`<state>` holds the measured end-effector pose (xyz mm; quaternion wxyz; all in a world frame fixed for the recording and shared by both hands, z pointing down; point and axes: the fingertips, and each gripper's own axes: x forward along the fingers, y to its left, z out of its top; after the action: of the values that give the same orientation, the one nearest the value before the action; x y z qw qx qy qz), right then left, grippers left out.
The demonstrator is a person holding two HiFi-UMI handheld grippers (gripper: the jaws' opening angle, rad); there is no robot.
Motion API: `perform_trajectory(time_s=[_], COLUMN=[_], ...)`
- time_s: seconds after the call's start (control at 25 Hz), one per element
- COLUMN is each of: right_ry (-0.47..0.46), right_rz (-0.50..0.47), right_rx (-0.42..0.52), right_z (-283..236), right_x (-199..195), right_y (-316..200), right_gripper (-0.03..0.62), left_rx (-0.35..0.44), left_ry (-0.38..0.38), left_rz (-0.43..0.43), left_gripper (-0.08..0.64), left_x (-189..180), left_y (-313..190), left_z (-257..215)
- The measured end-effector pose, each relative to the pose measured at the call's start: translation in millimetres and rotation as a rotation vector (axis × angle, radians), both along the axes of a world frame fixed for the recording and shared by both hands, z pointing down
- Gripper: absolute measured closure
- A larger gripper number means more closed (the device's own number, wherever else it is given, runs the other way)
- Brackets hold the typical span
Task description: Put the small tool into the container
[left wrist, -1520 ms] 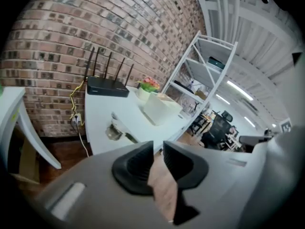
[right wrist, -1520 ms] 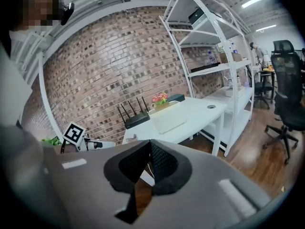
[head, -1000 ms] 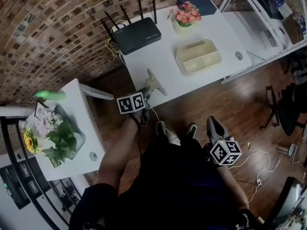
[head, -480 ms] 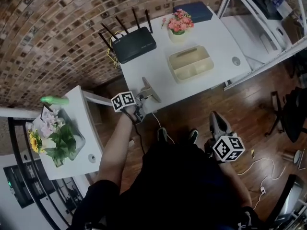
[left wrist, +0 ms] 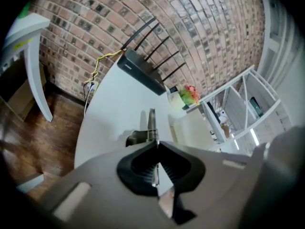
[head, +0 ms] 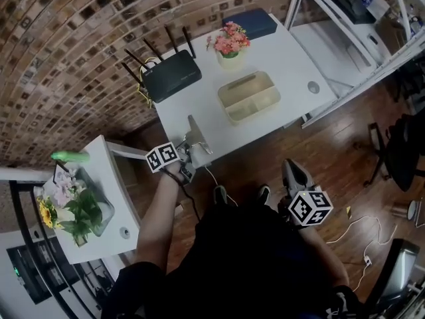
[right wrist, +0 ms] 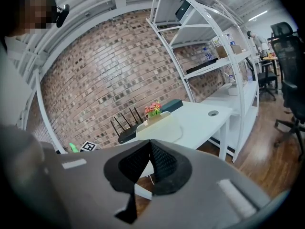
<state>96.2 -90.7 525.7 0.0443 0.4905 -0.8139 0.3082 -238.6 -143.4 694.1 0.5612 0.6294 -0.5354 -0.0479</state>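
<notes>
At the near edge of the worktop (head: 287, 48), your left gripper (left wrist: 155, 145) had just been closing its fingers, and they clamped on the small tool (left wrist: 151, 122) — its thin metal blade sat between the pads, its far end out over the worktop. The pick looked made, though the container (head: 230, 107) stood well apart, further in, so the lift and carry were not yet done. Your right gripper (right wrist: 149, 142) hung off the worktop over the floor — fingers clenched on nothing.

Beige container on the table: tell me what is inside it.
In the head view the container shows only dividers and bare compartments, nothing in them. From both gripper views its near wall hides the inside. The small tool is outside, at the table edge.
</notes>
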Motion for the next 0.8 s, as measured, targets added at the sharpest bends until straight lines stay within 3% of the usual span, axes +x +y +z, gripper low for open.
perform_trajectory(time_s=[0.12, 0.36, 0.72, 0.8], right_ry=[0.001, 0.001, -0.006, -0.009], right_rz=[-0.006, -0.026, -0.03, -0.028], right_rx=[-0.003, 0.001, 0.006, 0.006], right_z=[0.9, 1.3, -0.8, -0.6], right_x=[-1.2, -8.5, -10.1, -9.7], right_y=[0.1, -1.7, -1.0, -0.3], right_gripper=[0.583, 0.584, 0.583, 0.584], left_rx=[0.029, 0.113, 0.308, 0.351], left_ry=[-0.054, -0.089, -0.173, -0.222], left_rz=[0.037, 0.045, 0.101, 0.122], left_gripper=[0.554, 0.554, 0.554, 0.554], left_x=[5.6, 10.0, 35.9, 42.0], left_y=[3.1, 3.2, -20.8, -28.4], left_z=[-11.6, -46.9, -129.7, -147.3])
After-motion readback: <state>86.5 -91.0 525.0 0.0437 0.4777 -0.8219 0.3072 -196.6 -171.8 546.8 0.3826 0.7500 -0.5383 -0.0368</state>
